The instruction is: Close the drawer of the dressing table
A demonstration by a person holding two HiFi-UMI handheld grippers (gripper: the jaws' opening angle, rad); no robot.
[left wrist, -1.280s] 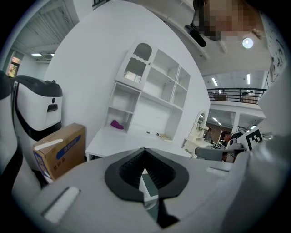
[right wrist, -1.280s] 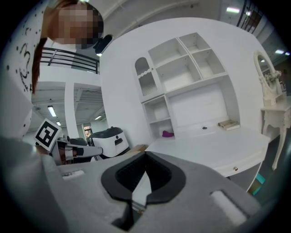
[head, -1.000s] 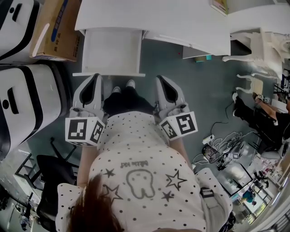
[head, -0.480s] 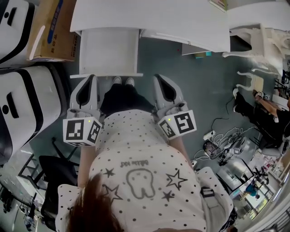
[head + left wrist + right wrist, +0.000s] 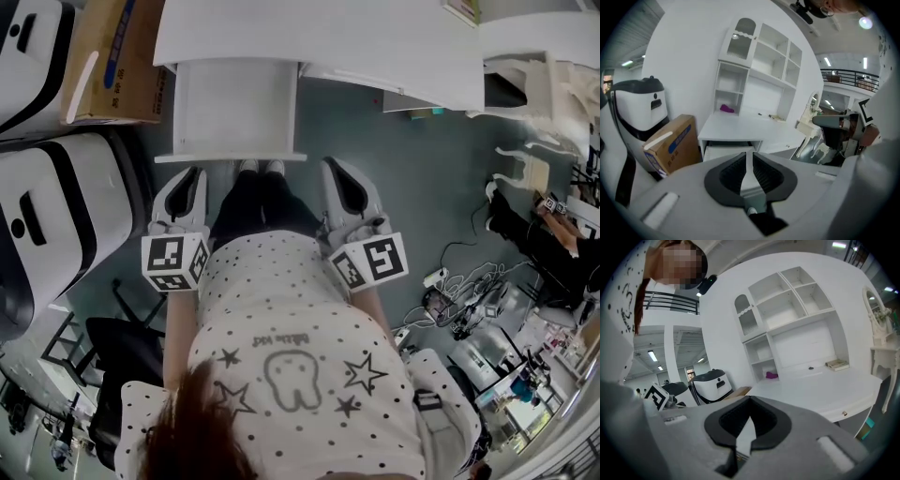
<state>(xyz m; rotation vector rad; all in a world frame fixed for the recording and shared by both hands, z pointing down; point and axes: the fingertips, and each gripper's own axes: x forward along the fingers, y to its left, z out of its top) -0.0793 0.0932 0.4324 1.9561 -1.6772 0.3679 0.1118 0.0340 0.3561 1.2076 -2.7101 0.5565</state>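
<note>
Nearest the head camera, a person in a spotted shirt (image 5: 281, 347) stands on a grey-green floor (image 5: 375, 187), holding a claw at each hip. At the person's left, the left claw (image 5: 193, 172) points forward and down, its tips close to the drawer's front edge. Its jaws have just been opening and stand a slim gap apart, with nothing between them. At the right, the right claw (image 5: 331, 163) sits just right of the drawer's corner, apart from it, jaws together and empty. Just beyond the tips, the white drawer (image 5: 234, 103) is pulled well out from the desk (image 5: 375, 37) toward the person, whose shoes (image 5: 261, 167) show under its front edge. Left of the drawer, a cardboard box (image 5: 112, 56) stands beside the desk, with a white-and-black machine (image 5: 56, 206) nearer. Farther back, white shelves (image 5: 759, 61) rise over the desk, and a small purple object (image 5: 726, 108) lies beneath their left side.
</note>
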